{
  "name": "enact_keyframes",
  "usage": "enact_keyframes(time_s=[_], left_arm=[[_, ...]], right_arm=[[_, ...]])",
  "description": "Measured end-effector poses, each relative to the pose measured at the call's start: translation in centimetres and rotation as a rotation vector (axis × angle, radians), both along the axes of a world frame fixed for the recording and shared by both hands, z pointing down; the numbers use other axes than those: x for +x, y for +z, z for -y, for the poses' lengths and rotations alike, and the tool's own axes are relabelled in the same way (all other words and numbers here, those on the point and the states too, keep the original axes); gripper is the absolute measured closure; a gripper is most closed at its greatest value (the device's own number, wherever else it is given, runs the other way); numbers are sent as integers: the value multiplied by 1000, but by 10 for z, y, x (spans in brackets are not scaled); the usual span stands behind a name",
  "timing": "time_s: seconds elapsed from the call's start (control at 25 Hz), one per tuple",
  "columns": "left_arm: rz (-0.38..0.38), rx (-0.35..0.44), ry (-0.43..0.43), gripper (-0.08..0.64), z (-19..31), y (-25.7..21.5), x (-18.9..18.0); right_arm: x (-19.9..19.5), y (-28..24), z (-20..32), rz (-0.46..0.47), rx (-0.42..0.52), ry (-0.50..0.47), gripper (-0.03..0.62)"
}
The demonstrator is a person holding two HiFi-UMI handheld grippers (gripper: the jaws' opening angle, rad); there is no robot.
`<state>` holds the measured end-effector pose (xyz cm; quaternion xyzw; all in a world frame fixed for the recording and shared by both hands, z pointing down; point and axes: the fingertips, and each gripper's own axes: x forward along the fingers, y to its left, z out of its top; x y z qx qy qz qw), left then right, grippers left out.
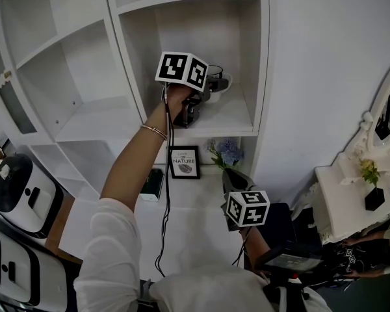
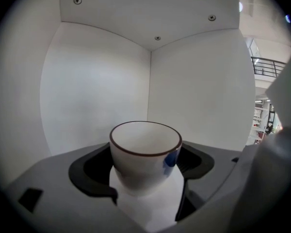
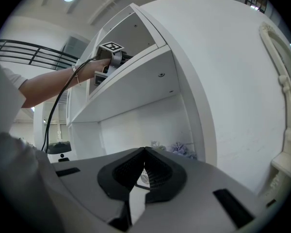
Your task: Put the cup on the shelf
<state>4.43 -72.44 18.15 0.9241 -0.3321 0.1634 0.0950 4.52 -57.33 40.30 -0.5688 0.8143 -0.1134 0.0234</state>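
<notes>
Nearest, the right gripper [image 3: 144,153] hangs low by the person's body, its jaws pressed together on nothing. Farther up, the left gripper [image 1: 203,95] reaches into a right-hand compartment of the shelf [image 1: 237,119], pinching the white cup [image 2: 144,154] by its sides.

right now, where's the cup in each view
Head view: cup in a shelf compartment, just right of the left tool.
Left gripper view: cup at centre, between that tool's jaws.
Right gripper view: not in it.
Shared landmark: the white shelf.
</notes>
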Motion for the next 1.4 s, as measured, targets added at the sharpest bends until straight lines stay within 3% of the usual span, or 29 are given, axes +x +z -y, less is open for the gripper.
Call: enact_keyframes(time_s=[0.24, 0.68, 1.0, 1.2, 1.4], left_arm=[[-72, -47, -16, 166, -3, 3, -4], [-91, -89, -103, 164, -24, 5, -23], [-107, 31, -131, 164, -59, -18, -37], [-183, 174, -195, 166, -93, -46, -56], [-288, 215, -189, 166, -135, -44, -75]], right_arm=[[8, -7, -7, -15, 11, 11, 571], [6, -20, -28, -40, 33, 11, 571], [3, -30, -46, -52, 51, 11, 571], [5, -32, -58, -47, 51, 22, 571], [13, -30, -71, -35, 44, 55, 571]])
